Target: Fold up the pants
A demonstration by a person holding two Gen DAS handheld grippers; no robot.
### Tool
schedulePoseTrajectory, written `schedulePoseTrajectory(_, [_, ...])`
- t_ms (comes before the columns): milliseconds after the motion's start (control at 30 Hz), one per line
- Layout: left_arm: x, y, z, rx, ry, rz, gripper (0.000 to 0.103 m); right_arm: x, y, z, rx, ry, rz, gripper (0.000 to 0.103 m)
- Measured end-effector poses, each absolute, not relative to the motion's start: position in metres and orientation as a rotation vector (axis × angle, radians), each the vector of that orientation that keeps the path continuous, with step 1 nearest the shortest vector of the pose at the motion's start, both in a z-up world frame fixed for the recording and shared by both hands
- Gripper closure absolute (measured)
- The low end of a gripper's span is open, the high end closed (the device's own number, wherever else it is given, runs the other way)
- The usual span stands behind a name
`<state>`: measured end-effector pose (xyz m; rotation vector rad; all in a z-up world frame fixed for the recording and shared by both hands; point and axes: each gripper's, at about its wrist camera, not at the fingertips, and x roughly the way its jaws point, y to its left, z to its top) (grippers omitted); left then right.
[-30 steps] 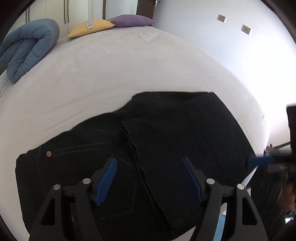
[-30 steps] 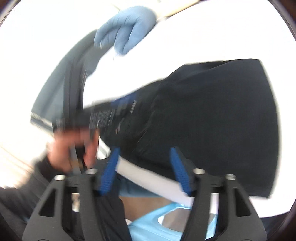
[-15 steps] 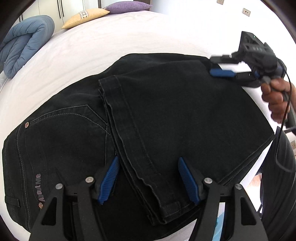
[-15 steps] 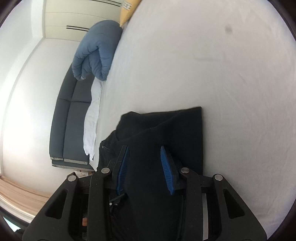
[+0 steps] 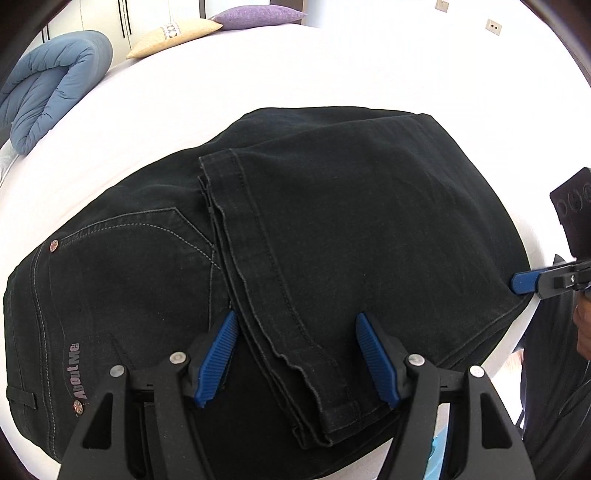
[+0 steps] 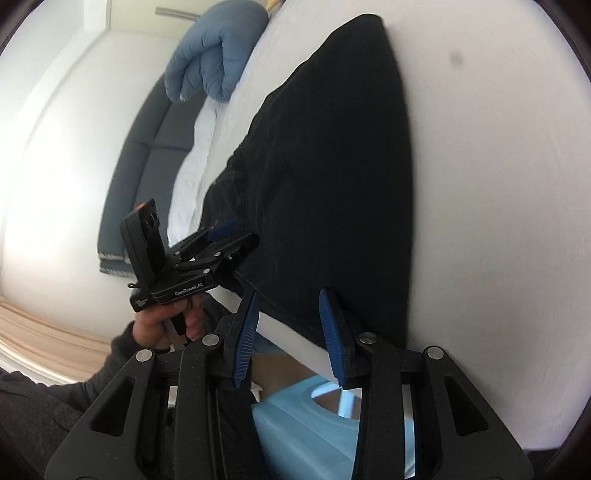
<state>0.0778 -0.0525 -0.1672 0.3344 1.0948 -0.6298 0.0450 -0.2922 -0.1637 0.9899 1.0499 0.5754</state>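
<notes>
Pants: black pants (image 5: pixel 332 229) lie folded once on the white bed (image 5: pixel 332 70), hems on top, near edge.
Left gripper (image 5: pixel 295 354): jaws wide, straddling the hem, not pressing.
Right gripper (image 6: pixel 288 332): jaws narrow, empty, just closed further, at the fold's right corner.

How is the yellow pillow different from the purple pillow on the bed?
The yellow pillow is pale yellow with a patterned band; the purple pillow is plain purple. The yellow pillow lies nearer the blue folded duvet, the purple pillow farther from it. Both lie flat at the far end of the white bed.
</notes>
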Motion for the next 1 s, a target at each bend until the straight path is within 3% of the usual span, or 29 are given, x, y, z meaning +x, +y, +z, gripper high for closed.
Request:
schedulePoseTrajectory(33, [0.078,-0.052,-0.167,0.334,1.095,-0.63,0.033,0.044,-0.295,-0.166,0.993,1.045,0.567,0.073])
schedulePoseTrajectory(100, [0.078,-0.052,-0.167,0.333,1.095,-0.631,0.033,0.044,-0.292,-0.166,0.934,1.06,0.536,0.089])
schedulePoseTrajectory(200, [0.078,-0.049,-0.169,0.32,1.087,-0.631,0.033,0.044,-0.291,-0.175,0.917,1.07,0.511,0.103])
schedulePoseTrajectory(433, [0.073,-0.019,-0.153,0.146,1.066,-0.615,0.032,0.05,-0.275,-0.159,0.882,1.11,0.433,0.103])
schedulePoseTrajectory(500, [0.067,0.005,-0.14,0.027,1.026,-0.586,0.026,0.05,-0.27,-0.14,0.838,1.089,0.392,0.095])
schedulePoseTrajectory(567, [0.057,0.043,-0.128,-0.138,0.962,-0.533,0.009,0.052,-0.263,-0.118,0.831,1.017,0.426,0.087])
schedulePoseTrajectory(633, [0.049,0.087,-0.125,-0.317,0.92,-0.45,0.007,0.06,-0.254,-0.101,0.84,0.97,0.466,0.06])
schedulePoseTrajectory(667, [0.046,0.107,-0.127,-0.398,0.915,-0.417,0.007,0.066,-0.249,-0.095,0.848,0.948,0.478,0.028])
schedulePoseTrajectory(700, [0.043,0.132,-0.13,-0.491,0.908,-0.37,0.007,0.072,-0.246,-0.091,0.86,0.924,0.493,0.022])
schedulePoseTrajectory(1000, [0.035,0.259,-0.177,-1.005,0.839,-0.205,0.007,0.137,-0.209,-0.098,1.122,0.851,0.653,0.023])
